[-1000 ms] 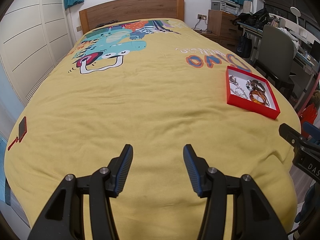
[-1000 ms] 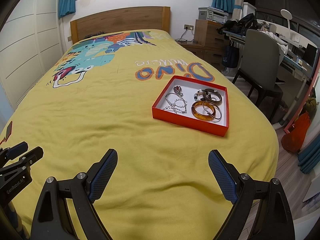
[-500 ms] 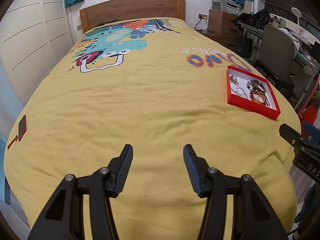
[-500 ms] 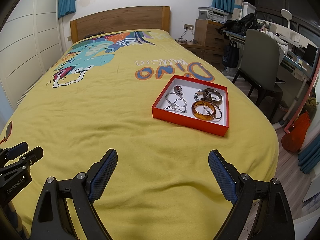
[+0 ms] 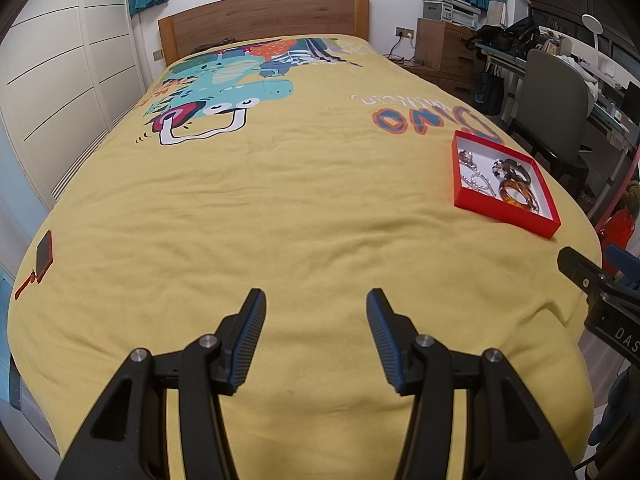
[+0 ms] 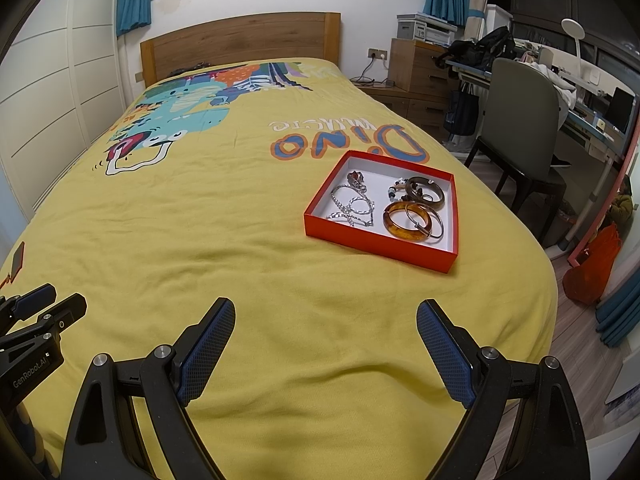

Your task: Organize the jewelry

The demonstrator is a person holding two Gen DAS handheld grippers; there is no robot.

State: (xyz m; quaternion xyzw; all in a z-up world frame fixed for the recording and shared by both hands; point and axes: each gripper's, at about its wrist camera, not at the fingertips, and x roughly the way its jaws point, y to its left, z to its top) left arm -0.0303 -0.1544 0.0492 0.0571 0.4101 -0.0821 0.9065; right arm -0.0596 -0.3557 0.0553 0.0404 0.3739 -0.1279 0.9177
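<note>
A shallow red box [image 6: 376,245] with a white inside lies on the yellow bedspread [image 6: 240,248], right of centre. It holds a silver chain [image 6: 352,208], an amber bangle [image 6: 407,220], a thin silver bangle [image 6: 434,226], a dark brown bangle [image 6: 425,193] and small charms. The box also shows in the left wrist view [image 5: 504,216] at the far right. My right gripper [image 6: 325,312] is open and empty, well short of the box. My left gripper [image 5: 316,300] is open and empty over bare bedspread, far left of the box.
A red phone [image 5: 44,254] lies at the bed's left edge. A wooden headboard [image 6: 240,46] stands at the far end. A grey chair [image 6: 520,128] and a desk [image 6: 592,112] stand right of the bed. An orange bag [image 6: 596,272] sits on the floor.
</note>
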